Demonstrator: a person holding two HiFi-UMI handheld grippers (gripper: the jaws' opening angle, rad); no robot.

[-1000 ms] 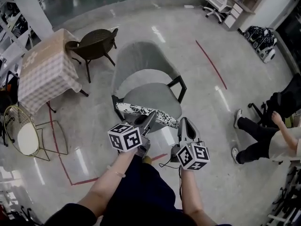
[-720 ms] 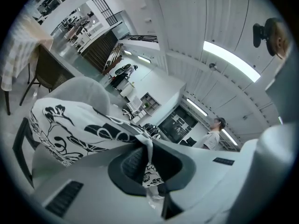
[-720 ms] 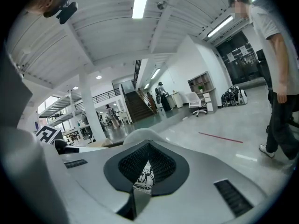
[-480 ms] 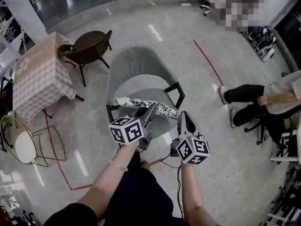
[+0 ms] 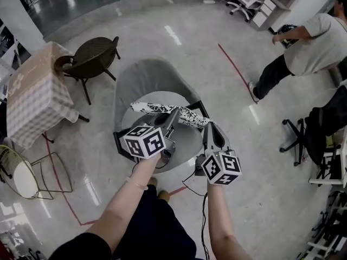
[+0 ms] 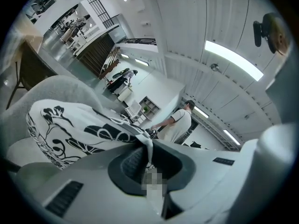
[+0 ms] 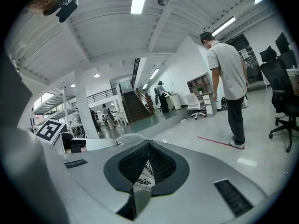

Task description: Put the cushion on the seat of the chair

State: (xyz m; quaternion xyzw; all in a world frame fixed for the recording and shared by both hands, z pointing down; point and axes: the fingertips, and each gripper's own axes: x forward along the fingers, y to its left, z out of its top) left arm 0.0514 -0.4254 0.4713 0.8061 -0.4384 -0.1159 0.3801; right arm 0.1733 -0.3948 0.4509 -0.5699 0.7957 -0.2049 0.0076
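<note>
A black-and-white floral cushion (image 5: 160, 109) hangs flat over the seat (image 5: 187, 144) of a grey tub chair (image 5: 145, 79), held at its near edge by both grippers. My left gripper (image 5: 172, 119) is shut on the cushion's left part; in the left gripper view the patterned fabric (image 6: 70, 130) runs into the closed left gripper (image 6: 145, 158). My right gripper (image 5: 209, 129) is shut on the cushion's right corner. In the right gripper view a strip of the cushion (image 7: 141, 177) shows between the closed pads of the right gripper (image 7: 148, 158).
A dark wicker chair (image 5: 91, 58) and a table with a checked cloth (image 5: 31, 93) stand to the left, with a gold wire chair (image 5: 23, 172) nearer. A person (image 5: 304, 50) stands at the upper right by black office chairs (image 5: 321, 124). Red tape (image 5: 236, 69) marks the floor.
Both grippers have carried the cushion forward, from the chair's front edge to over its seat. The person at the right has stood up and moved to the upper right.
</note>
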